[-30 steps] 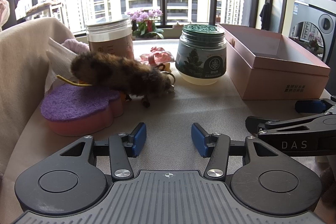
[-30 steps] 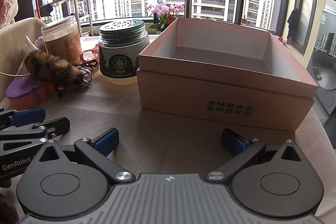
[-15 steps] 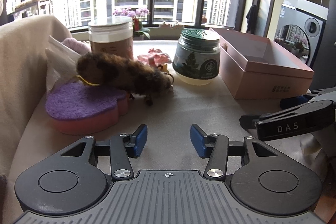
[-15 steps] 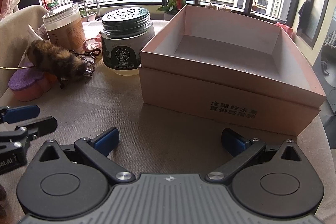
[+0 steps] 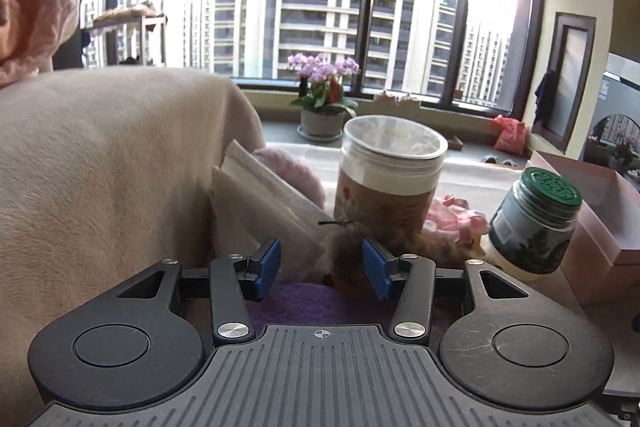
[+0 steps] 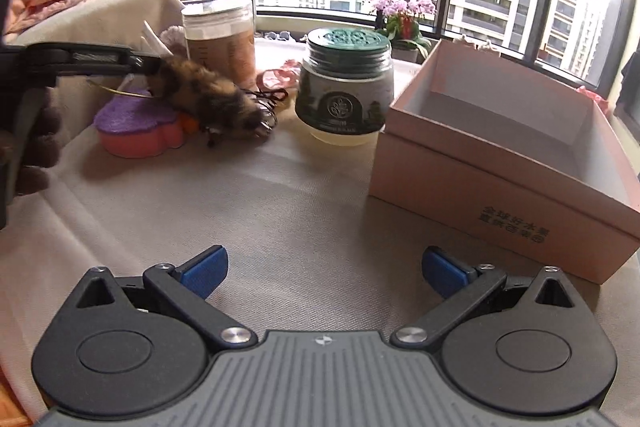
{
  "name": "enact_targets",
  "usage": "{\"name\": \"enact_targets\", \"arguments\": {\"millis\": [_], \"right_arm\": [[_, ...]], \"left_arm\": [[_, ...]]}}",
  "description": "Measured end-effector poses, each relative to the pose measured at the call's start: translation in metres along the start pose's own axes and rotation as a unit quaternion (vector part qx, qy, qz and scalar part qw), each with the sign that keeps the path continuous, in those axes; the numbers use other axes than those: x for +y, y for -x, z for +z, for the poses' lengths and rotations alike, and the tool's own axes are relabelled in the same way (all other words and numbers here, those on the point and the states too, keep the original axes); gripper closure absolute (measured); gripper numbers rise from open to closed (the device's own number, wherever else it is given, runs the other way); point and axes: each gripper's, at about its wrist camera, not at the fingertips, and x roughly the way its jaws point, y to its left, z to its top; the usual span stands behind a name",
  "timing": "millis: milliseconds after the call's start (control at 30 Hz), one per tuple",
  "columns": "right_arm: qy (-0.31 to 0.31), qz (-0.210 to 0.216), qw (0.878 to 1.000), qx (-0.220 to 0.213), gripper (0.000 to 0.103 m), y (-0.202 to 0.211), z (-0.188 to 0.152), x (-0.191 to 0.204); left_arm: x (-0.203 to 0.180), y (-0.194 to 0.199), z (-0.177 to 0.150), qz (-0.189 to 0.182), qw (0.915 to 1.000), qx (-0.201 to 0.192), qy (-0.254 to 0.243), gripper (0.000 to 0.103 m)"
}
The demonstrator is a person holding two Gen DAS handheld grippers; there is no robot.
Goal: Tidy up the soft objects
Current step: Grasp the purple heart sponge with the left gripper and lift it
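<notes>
**A:** Left claw [image 5: 321, 264] is right in at the pile, low centre of the left wrist view. Its blue pads [image 5: 267, 263] stand apart, not clenched, with the tip of the brown furry toy [image 5: 347, 251] between them, closer to the right-hand pad. Nothing is gripped yet, by the look of it.

**B:** And under the claw?

**A:** The purple-topped sponge [image 5: 316, 301], with the toy lying across it. From the right wrist view the toy [image 6: 208, 97] runs from the left claw's tip, at middle left of the frame, down toward the green-lidded jar [image 6: 345, 87], one end on the sponge [image 6: 132, 125], the other on the table [image 6: 280, 211].

**B:** So which step is this?

**A:** The reach for the first soft thing, it seems. The pink box [image 6: 516, 155] at the right of the frame sits open and empty, so nothing is sorted yet.

**B:** The right claw?

**A:** Right claw [image 6: 324, 269] hangs over bare cloth at bottom centre, spread wide, empty, well away from the pile.

**B:** What does the next move ask for?

**A:** Probably closing on the fur, squarely rather than on stray hairs. The tall clear-lidded tub [image 5: 390, 179] stands just behind, folded tissues [image 5: 272, 195] to its left, and a keyring dangles at the toy's far end, which could snag on the lift.
</notes>
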Motion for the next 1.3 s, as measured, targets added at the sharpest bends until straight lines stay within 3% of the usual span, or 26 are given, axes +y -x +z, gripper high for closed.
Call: {"name": "enact_targets", "arguments": {"millis": [100,200,300,367,467,667,733,933,1067,1167,1300], "right_arm": [[0.009,-0.004,1.000,-0.013,0.000,0.009,0.001,0.001],[0.017,-0.013,1.000,-0.023,0.000,0.015,0.000,0.000],[0.020,-0.016,0.999,-0.026,0.000,0.015,0.000,0.001],[0.018,-0.016,0.999,-0.027,0.000,0.014,0.000,0.001],[0.018,-0.015,0.999,-0.027,0.000,0.014,0.000,0.002],[0.020,-0.019,0.999,-0.037,0.000,0.018,-0.003,0.002],[0.013,-0.019,0.999,-0.029,0.000,0.015,-0.003,0.000],[0.015,-0.034,0.999,-0.008,0.000,0.006,0.003,0.004],[0.022,-0.038,0.999,-0.012,0.000,0.008,0.009,0.009],[0.027,-0.039,0.999,-0.012,0.000,0.007,0.012,0.013],[0.028,-0.038,0.999,-0.011,0.000,0.007,0.012,0.016]], "left_arm": [[0.017,-0.011,-0.001,-0.029,0.9980,0.032,0.047,0.051],[0.024,0.004,-0.002,-0.052,0.9959,0.030,0.067,0.052],[0.028,0.021,-0.008,-0.126,0.9861,0.054,0.093,0.052],[0.017,0.037,-0.019,-0.154,0.9840,0.063,0.063,0.052],[0.002,0.054,-0.029,-0.138,0.9892,0.049,0.004,0.051],[0.019,0.032,-0.008,-0.012,0.9997,0.014,0.014,0.054],[0.025,0.018,-0.004,0.003,0.9996,0.024,0.017,0.055],[0.038,-0.009,-0.005,-0.045,0.9957,0.057,0.058,0.054],[0.044,0.002,-0.010,-0.081,0.9919,0.068,0.070,0.053],[0.049,0.017,-0.021,-0.124,0.9839,0.084,0.097,0.053],[0.044,0.042,-0.037,-0.136,0.9828,0.081,0.096,0.052]]}}
